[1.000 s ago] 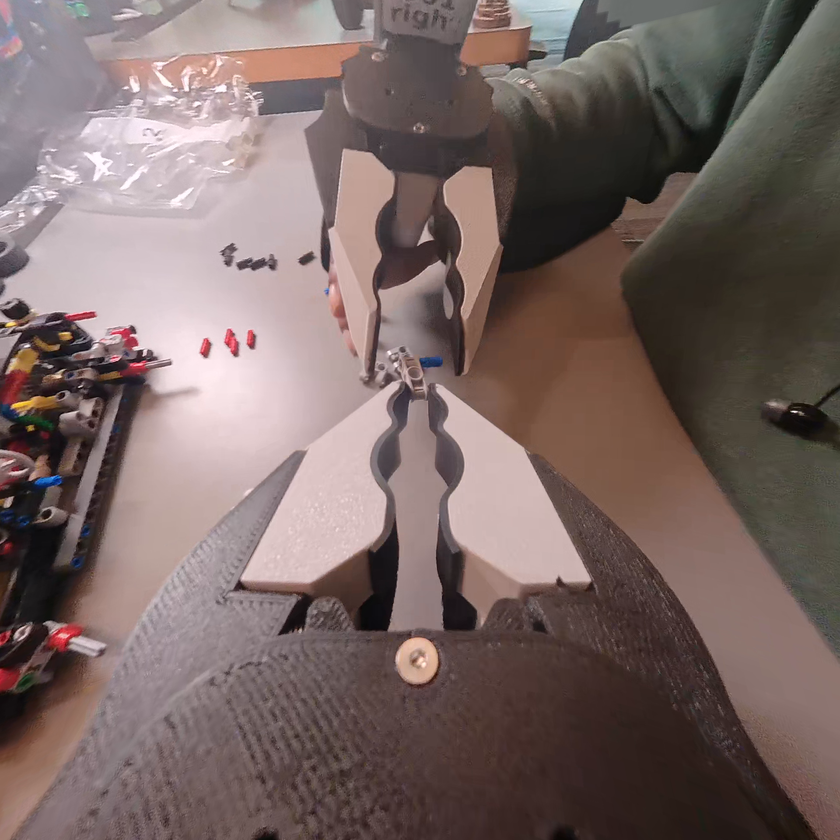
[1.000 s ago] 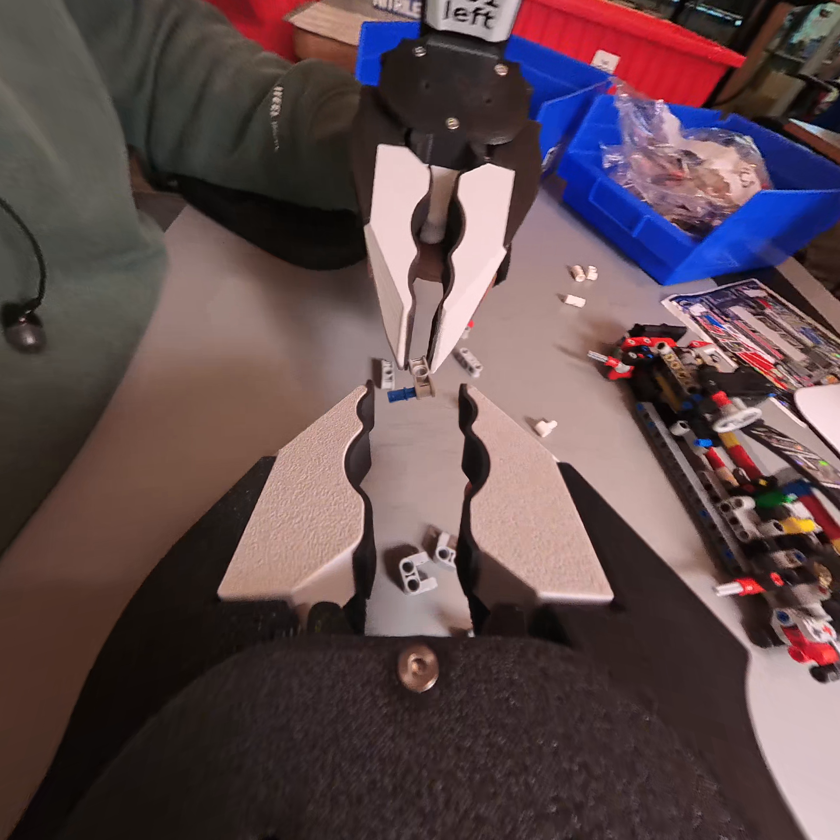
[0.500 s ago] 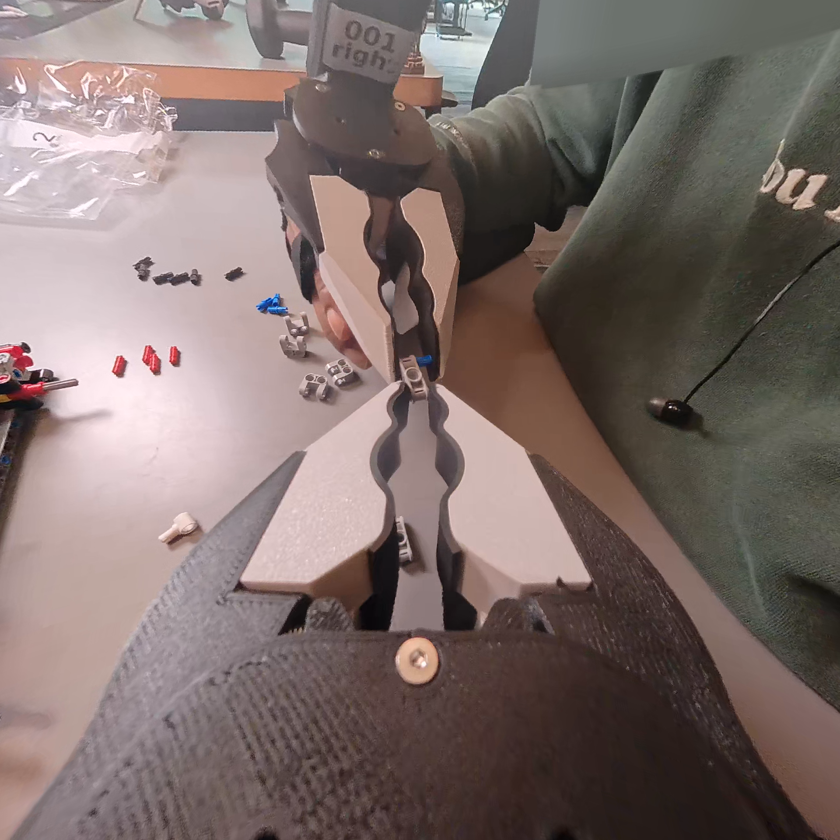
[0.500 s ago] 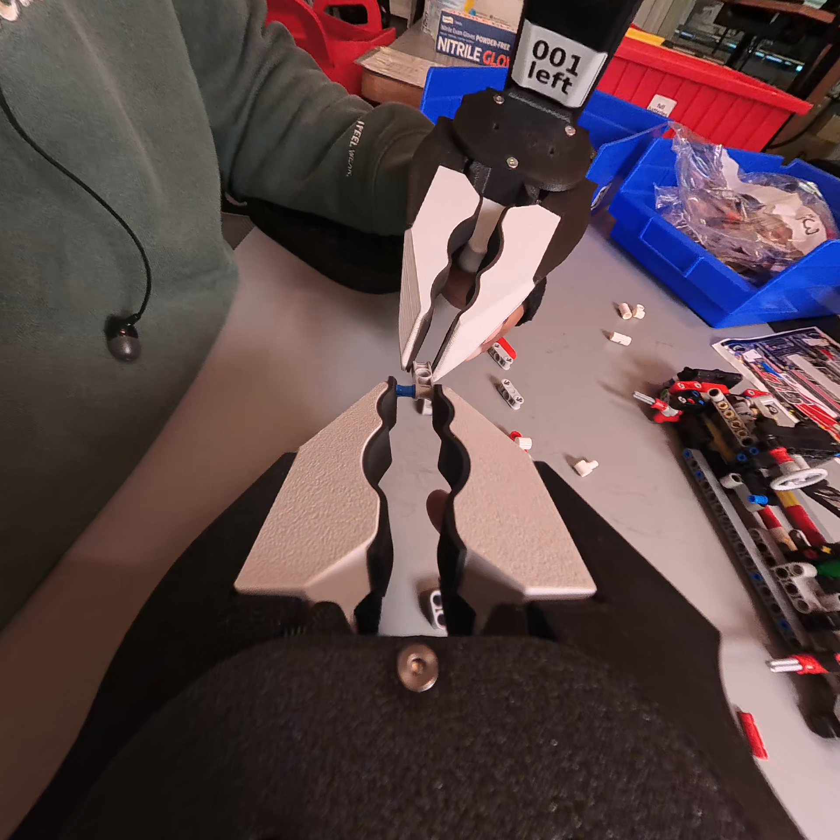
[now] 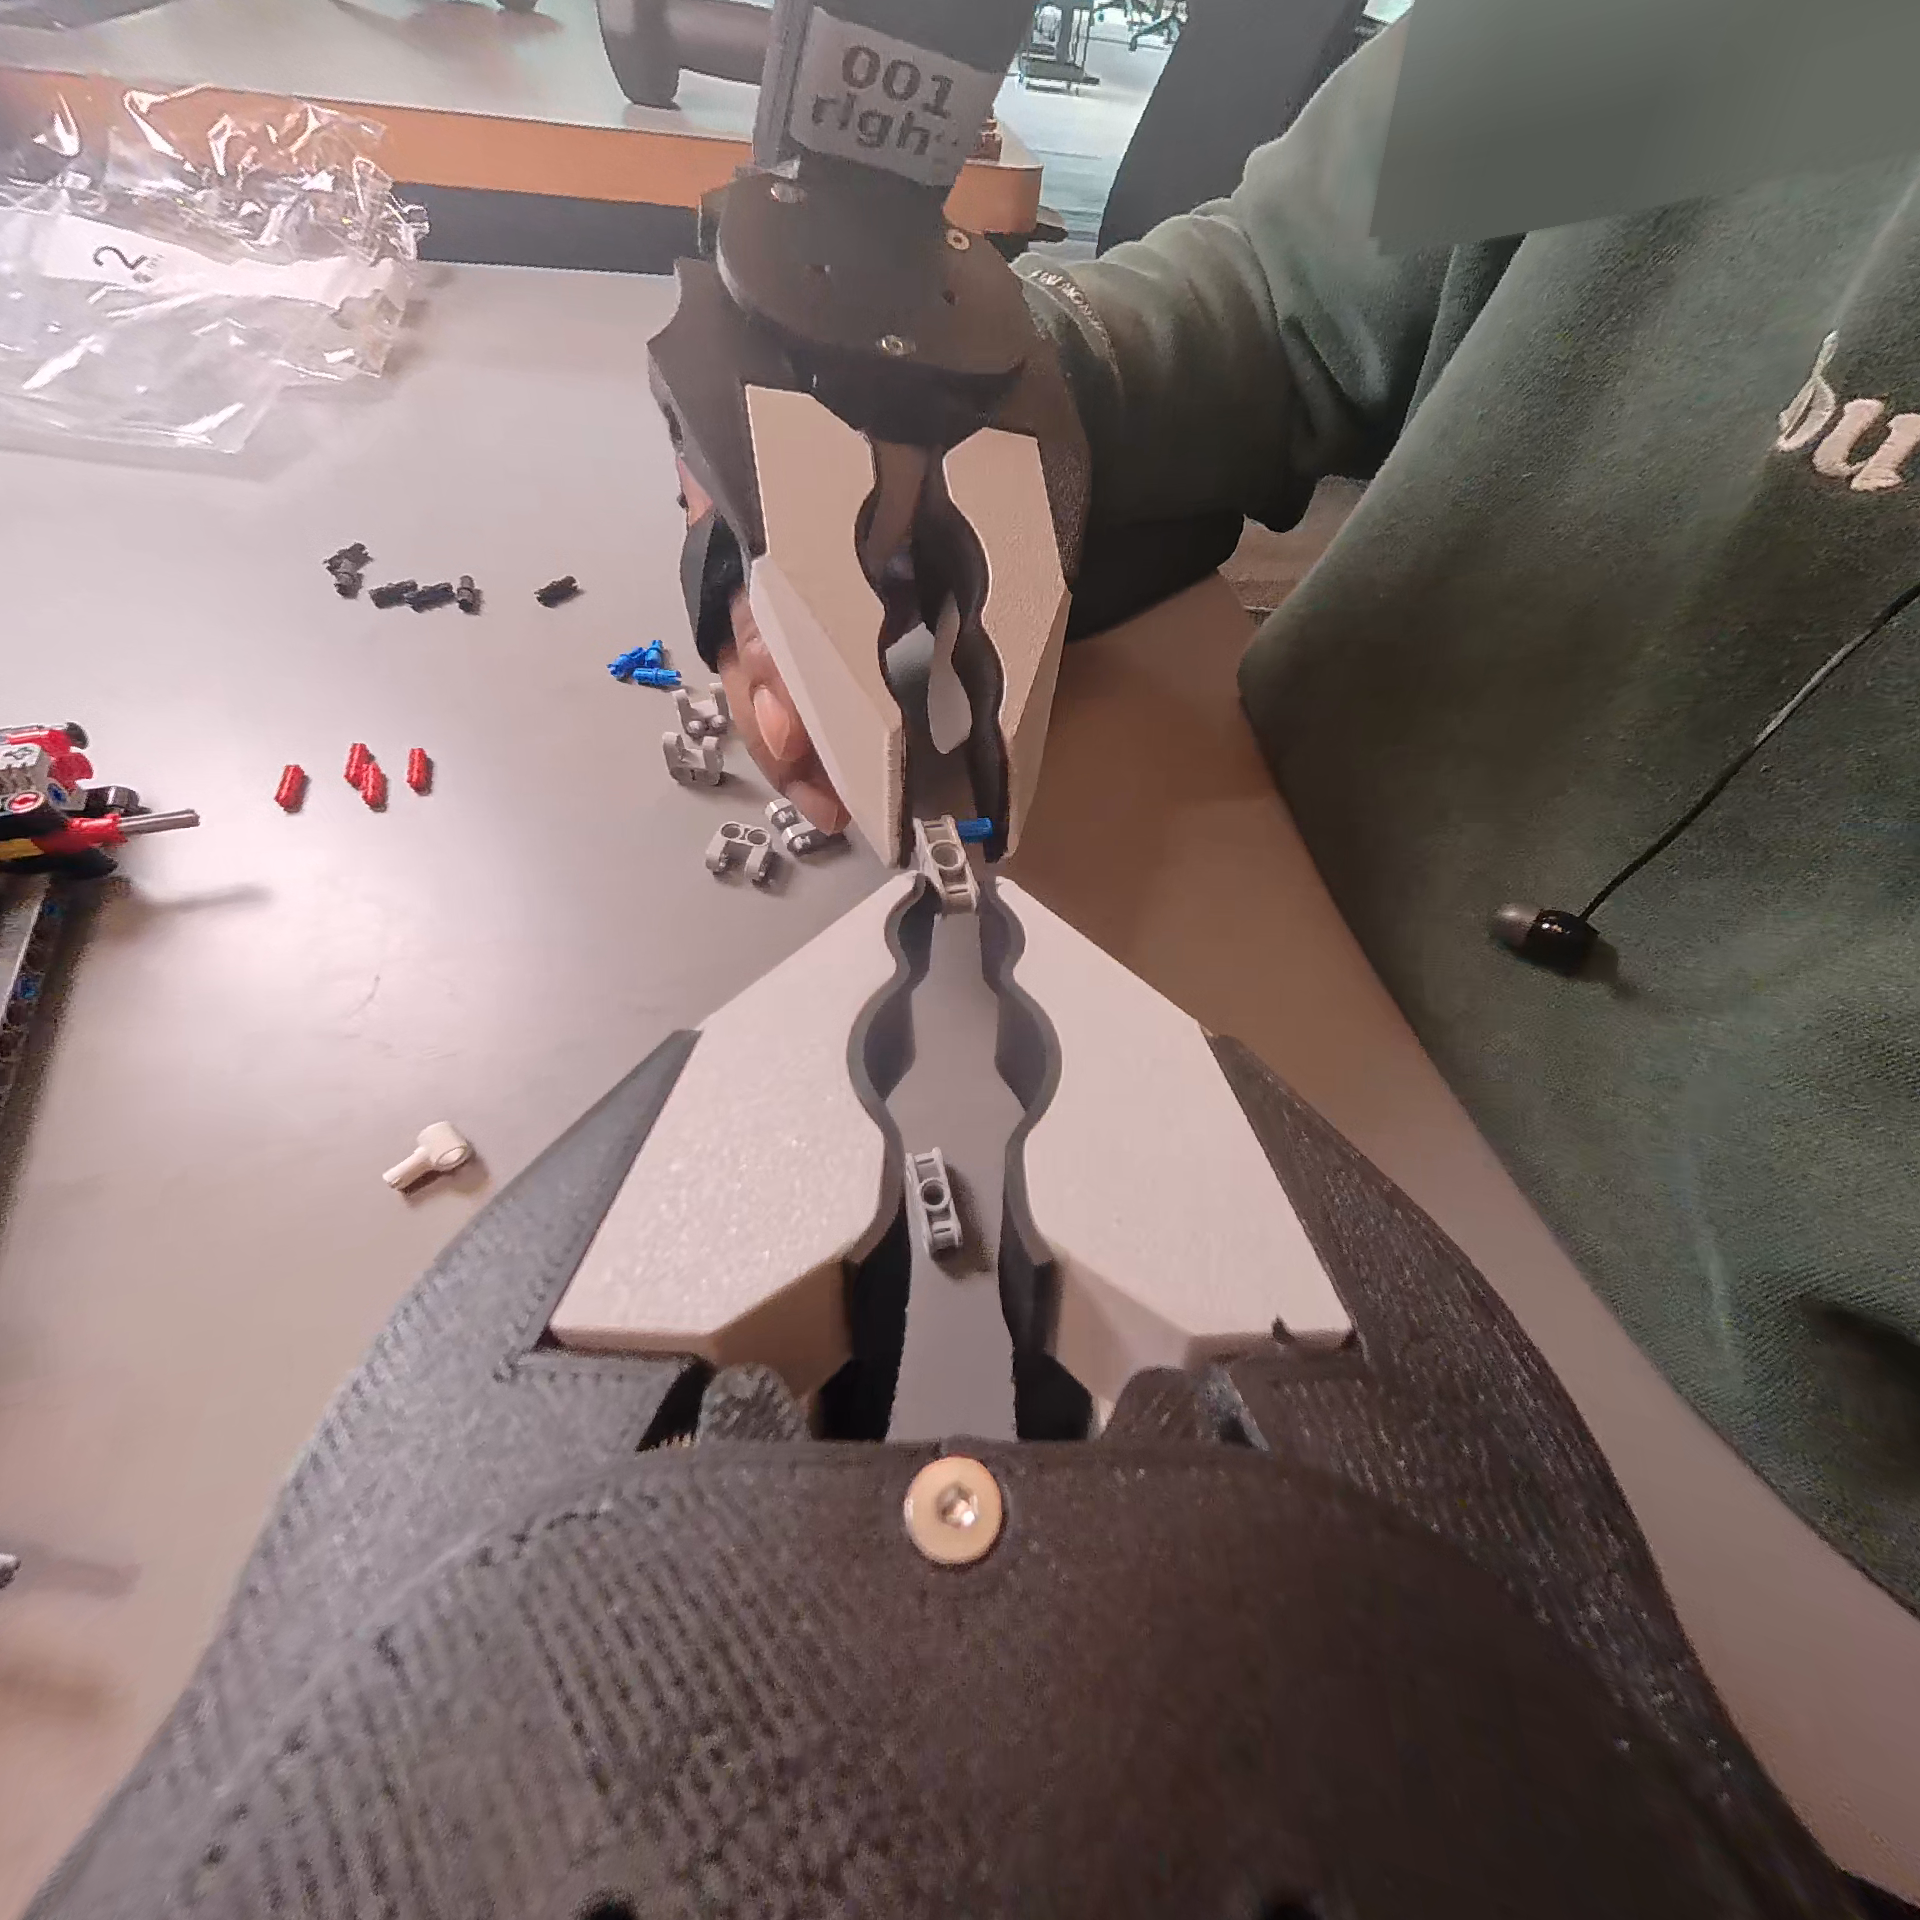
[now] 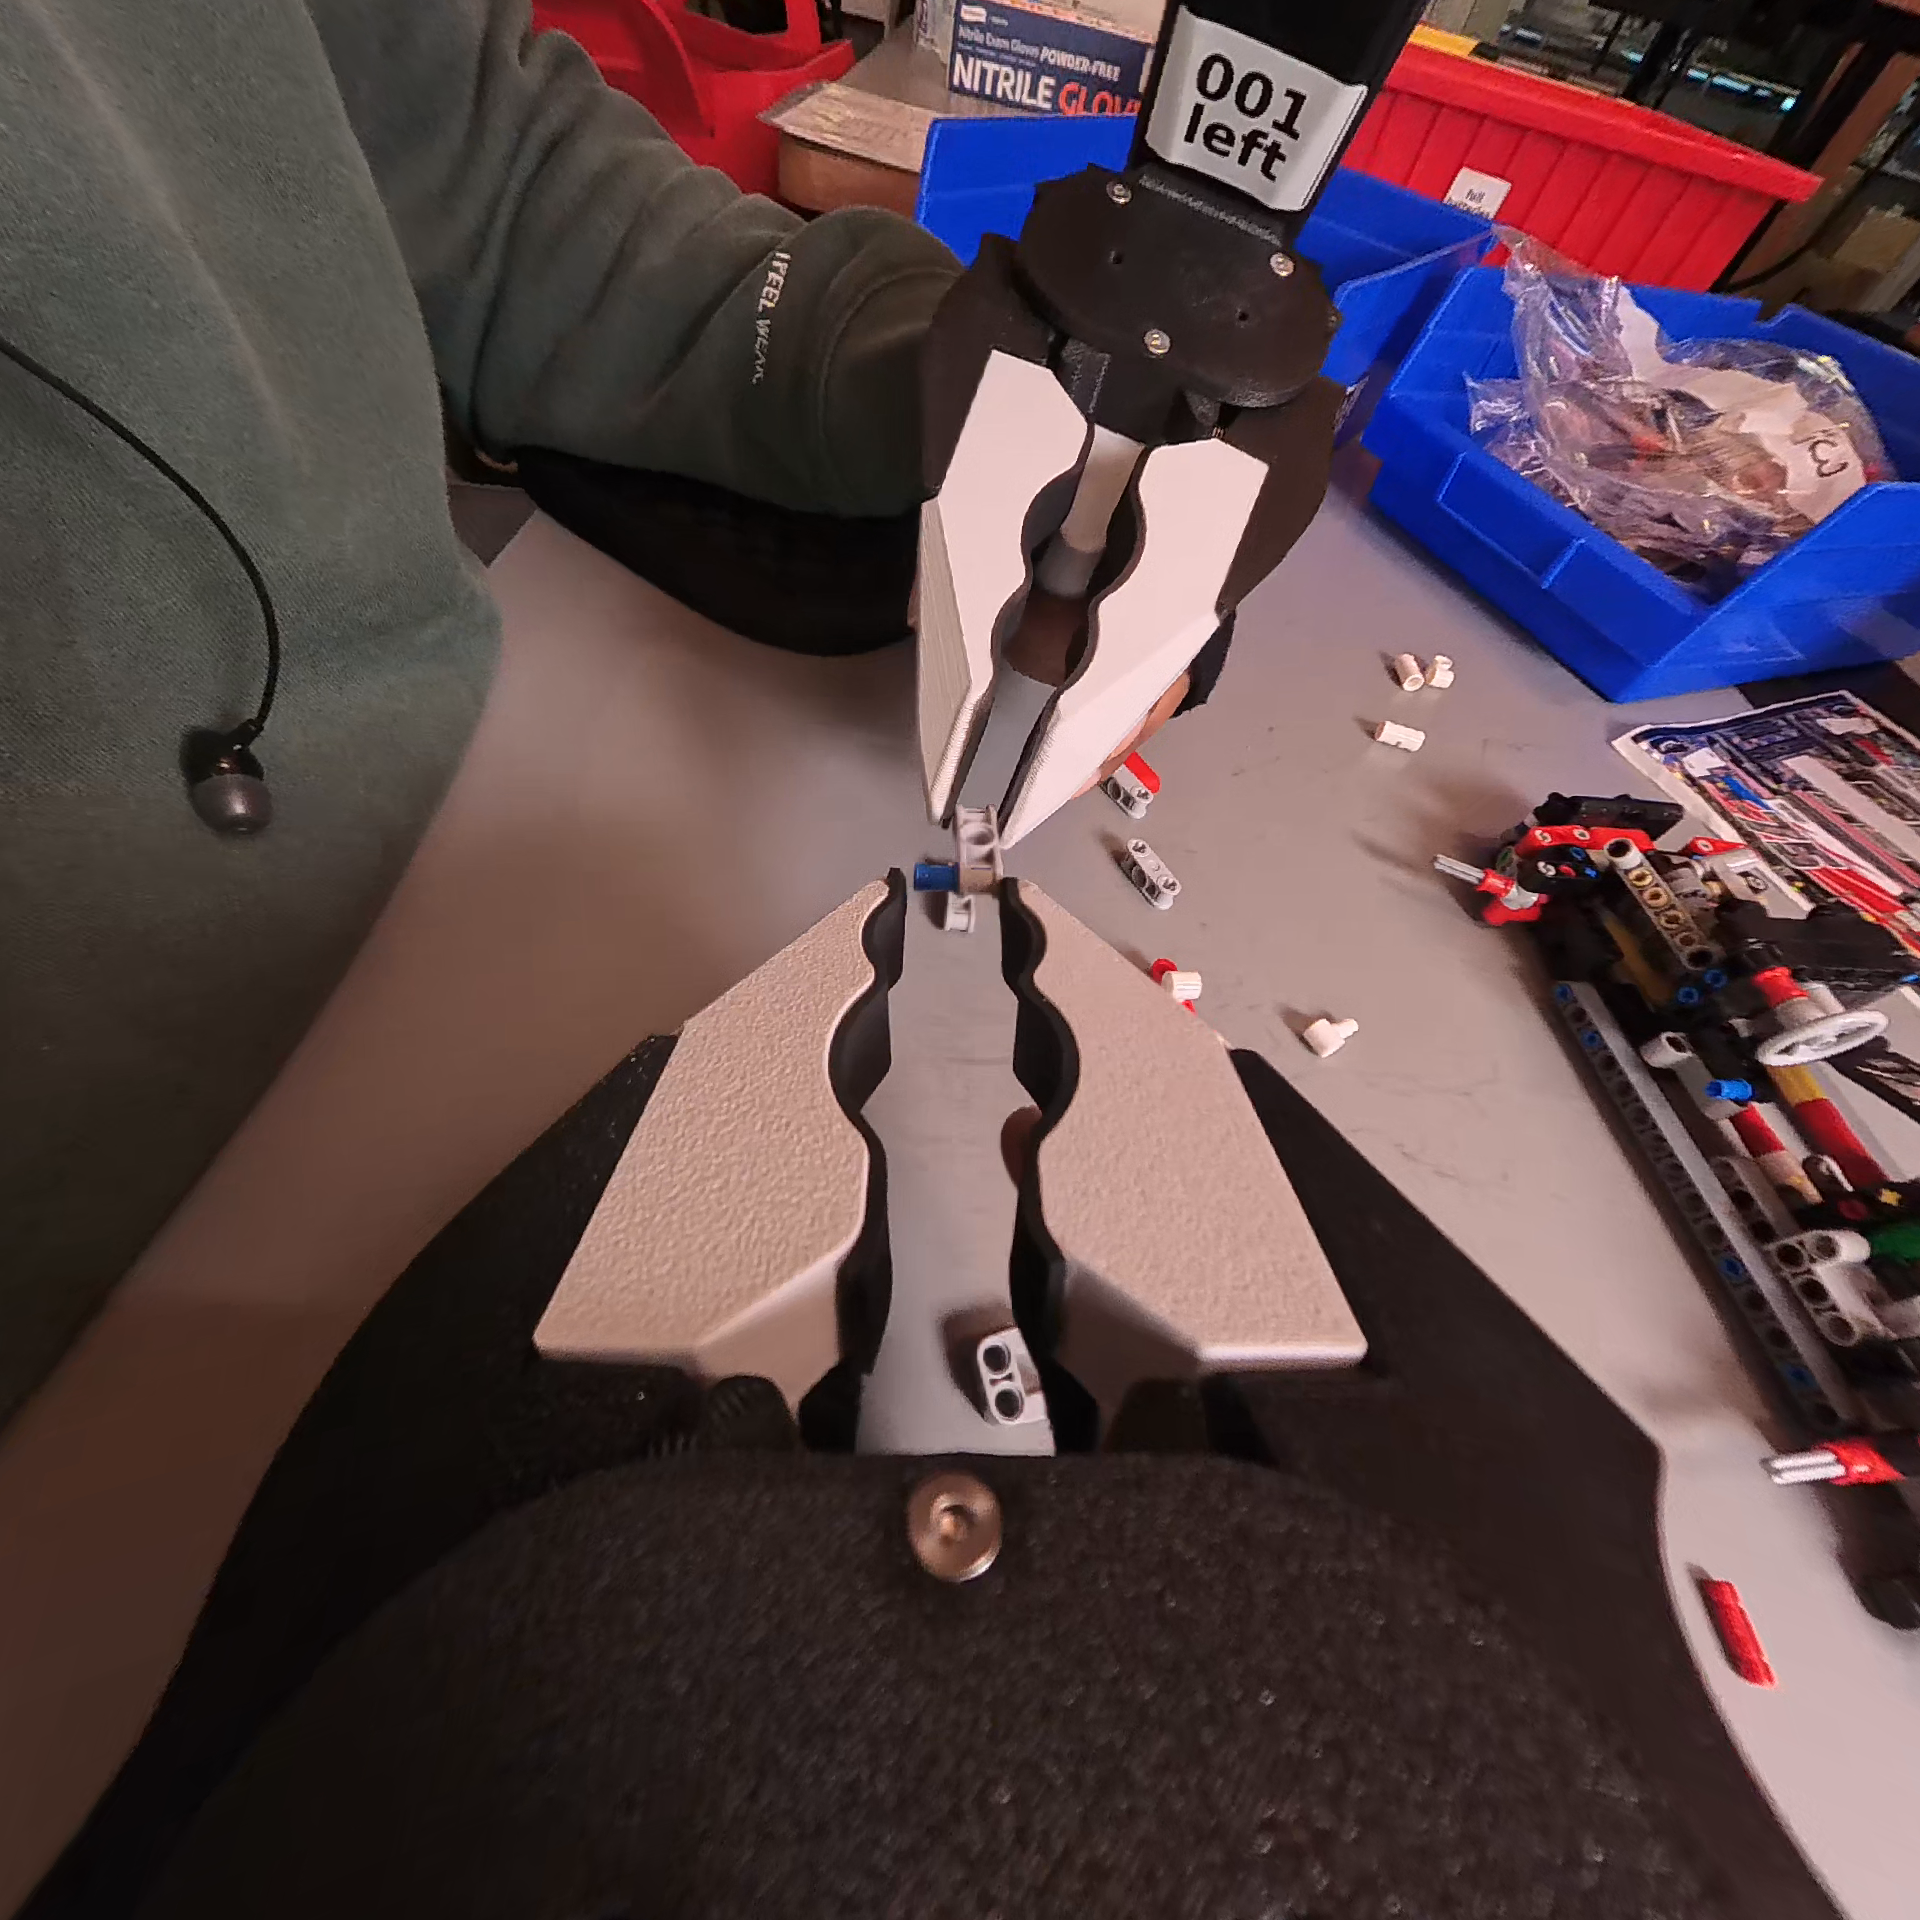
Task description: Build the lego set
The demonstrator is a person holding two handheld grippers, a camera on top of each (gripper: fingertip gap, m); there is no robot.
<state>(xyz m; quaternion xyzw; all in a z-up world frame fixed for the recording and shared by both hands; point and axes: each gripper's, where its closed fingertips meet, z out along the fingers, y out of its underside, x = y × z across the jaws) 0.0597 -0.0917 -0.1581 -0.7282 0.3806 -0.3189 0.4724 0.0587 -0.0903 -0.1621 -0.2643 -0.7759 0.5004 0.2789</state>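
Grey connector (image 5: 948, 865) amid loose pins (image 5: 358, 773) (red)

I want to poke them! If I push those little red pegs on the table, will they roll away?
Probably. The red pegs look like short round cylinders lying on their sides, so a sideways nudge would likely roll them across the smooth grey table. They seem tiny, stiff plastic, so probably very light and easy to scatter.

Loose pins (image 5: 353, 774) lie on the table (image 5: 260, 997), between the bags (image 5: 187, 301) behind and a connector (image 5: 428, 1155) in front
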